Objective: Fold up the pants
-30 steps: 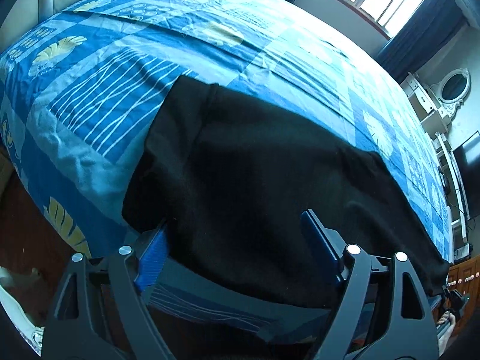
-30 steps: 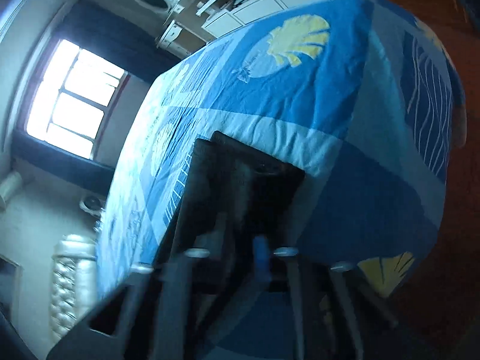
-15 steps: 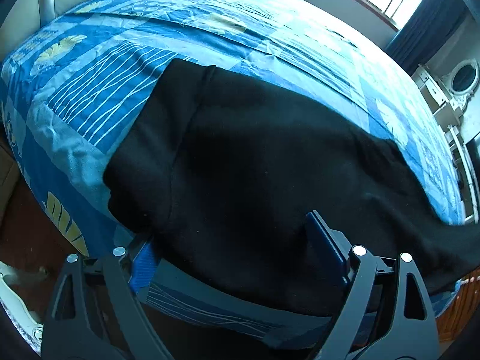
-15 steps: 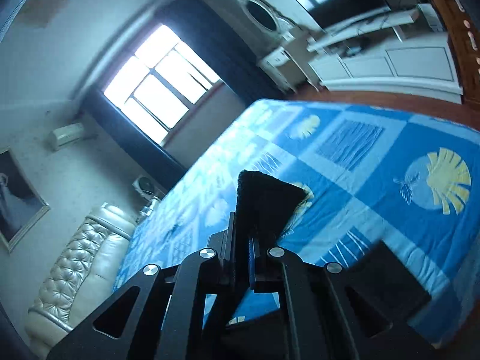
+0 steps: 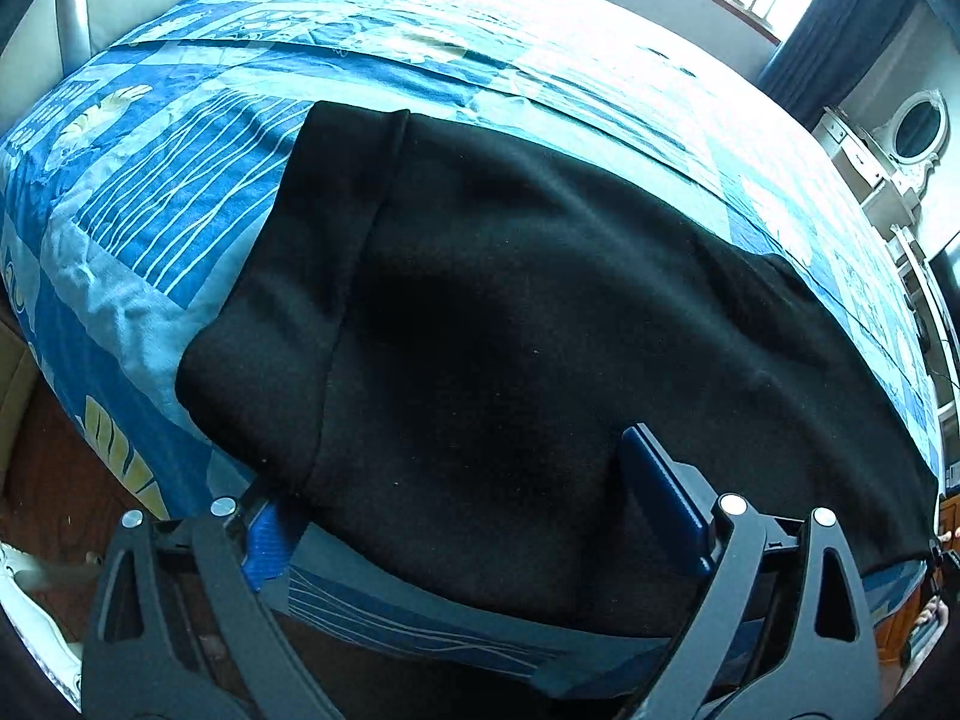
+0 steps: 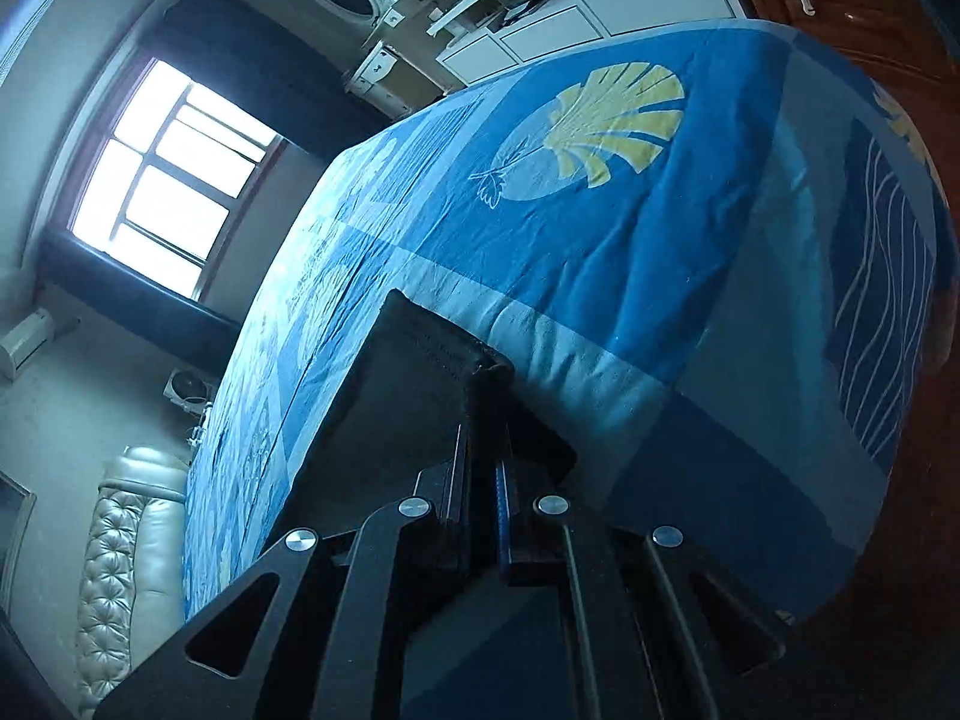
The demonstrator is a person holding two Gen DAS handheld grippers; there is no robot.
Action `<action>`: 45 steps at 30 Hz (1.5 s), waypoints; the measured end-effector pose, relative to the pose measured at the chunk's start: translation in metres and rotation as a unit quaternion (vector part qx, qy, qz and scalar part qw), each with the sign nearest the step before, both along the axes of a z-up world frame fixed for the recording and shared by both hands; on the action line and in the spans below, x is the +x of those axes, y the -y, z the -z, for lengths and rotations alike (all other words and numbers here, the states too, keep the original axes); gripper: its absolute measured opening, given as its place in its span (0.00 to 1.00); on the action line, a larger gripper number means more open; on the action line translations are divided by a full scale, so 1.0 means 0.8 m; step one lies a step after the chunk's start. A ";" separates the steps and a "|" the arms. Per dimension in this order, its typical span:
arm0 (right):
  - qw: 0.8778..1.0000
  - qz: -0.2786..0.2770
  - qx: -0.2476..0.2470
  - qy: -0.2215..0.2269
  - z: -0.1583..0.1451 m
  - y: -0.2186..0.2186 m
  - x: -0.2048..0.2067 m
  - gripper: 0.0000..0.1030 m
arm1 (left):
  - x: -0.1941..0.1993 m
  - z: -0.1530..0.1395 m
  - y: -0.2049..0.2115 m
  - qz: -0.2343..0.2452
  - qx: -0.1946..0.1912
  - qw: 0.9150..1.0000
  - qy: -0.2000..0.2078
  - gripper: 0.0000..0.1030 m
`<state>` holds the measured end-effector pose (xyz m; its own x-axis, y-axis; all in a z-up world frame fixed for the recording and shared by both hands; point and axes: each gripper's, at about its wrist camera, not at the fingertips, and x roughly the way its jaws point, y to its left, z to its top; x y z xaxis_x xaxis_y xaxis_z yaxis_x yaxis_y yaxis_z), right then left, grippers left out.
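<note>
The black pants (image 5: 510, 312) lie spread across the near part of the bed, waistband end at the left. My left gripper (image 5: 462, 498) is open, its blue pads wide apart, with the pants' near edge lying between the fingers and over the left pad. My right gripper (image 6: 486, 420) is shut on the hem end of the black pants (image 6: 414, 372), which it holds at the bed's near edge.
The bed (image 5: 180, 192) has a blue patchwork cover with shell prints (image 6: 618, 114). A leather headboard (image 6: 120, 540), a window (image 6: 162, 192), white cabinets (image 6: 576, 6) and an oval mirror (image 5: 918, 132) surround it. Wooden floor (image 5: 54, 468) lies below the bed edge.
The right gripper swung up with the pants' end and came back down to the bed edge. The left gripper moved closer over the pants, still open.
</note>
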<state>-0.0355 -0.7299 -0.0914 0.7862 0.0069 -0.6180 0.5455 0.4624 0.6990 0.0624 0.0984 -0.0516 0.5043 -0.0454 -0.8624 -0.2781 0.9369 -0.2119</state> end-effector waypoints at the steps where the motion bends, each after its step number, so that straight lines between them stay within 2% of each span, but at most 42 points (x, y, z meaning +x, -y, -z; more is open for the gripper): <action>1: 1.000 0.000 0.021 0.007 0.004 0.000 0.000 0.06 | 0.000 0.000 0.000 0.002 0.000 1.000 0.000 0.92; 5: 0.997 -0.010 0.066 0.038 0.007 -0.014 0.002 0.14 | -0.001 0.002 -0.001 0.021 0.002 1.000 -0.001 0.93; 7: 0.996 -0.021 0.080 0.045 0.007 -0.030 0.004 0.25 | -0.002 0.002 -0.002 0.029 -0.001 1.000 -0.002 0.93; 13: 0.988 -0.072 0.120 0.062 0.009 -0.099 0.018 0.28 | -0.005 0.000 -0.003 0.040 0.000 0.999 -0.001 0.93; 20: 0.969 -0.167 0.175 0.051 0.016 -0.215 0.063 0.29 | -0.010 -0.003 -0.002 0.053 0.002 0.999 -0.002 0.93; 24: 0.949 -0.241 0.201 0.032 0.020 -0.294 0.090 0.29 | -0.010 -0.005 -0.004 0.059 -0.001 0.998 -0.003 0.93; 26: 0.941 -0.268 0.204 0.026 0.020 -0.331 0.100 0.29 | -0.010 -0.005 -0.005 0.059 -0.004 0.998 -0.003 0.93; 30: 0.934 -0.299 0.195 0.018 0.014 -0.375 0.113 0.29 | -0.009 -0.005 -0.006 0.067 0.007 0.998 -0.006 0.93; 32: 0.933 -0.319 0.167 0.007 0.004 -0.389 0.119 0.09 | -0.009 -0.004 -0.005 0.073 0.014 0.997 -0.007 0.93; 33: 0.932 -0.328 0.156 0.000 0.002 -0.398 0.118 0.07 | -0.010 -0.003 -0.005 0.074 0.018 0.997 -0.008 0.93; 36: 0.933 -0.328 0.149 -0.011 0.007 -0.400 0.111 0.06 | -0.008 -0.002 -0.007 0.072 0.015 0.997 -0.010 0.93; 39: 0.932 -0.324 0.160 -0.003 0.019 -0.397 0.107 0.05 | -0.006 0.001 -0.010 0.074 0.009 0.997 -0.011 0.93; 41: 0.932 -0.328 0.152 0.002 0.019 -0.392 0.099 0.05 | -0.006 0.001 -0.014 0.077 0.018 0.997 -0.008 0.93; 45: 0.932 -0.337 0.137 0.004 0.013 -0.383 0.095 0.08 | -0.004 0.005 -0.026 0.092 0.001 0.996 -0.006 0.93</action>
<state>0.0408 -0.4233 -0.1018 0.5511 0.6567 -0.5148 0.1899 0.5020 0.8438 0.0589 0.1189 -0.0553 0.4764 -0.1352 -0.8688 -0.1037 0.9726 -0.2083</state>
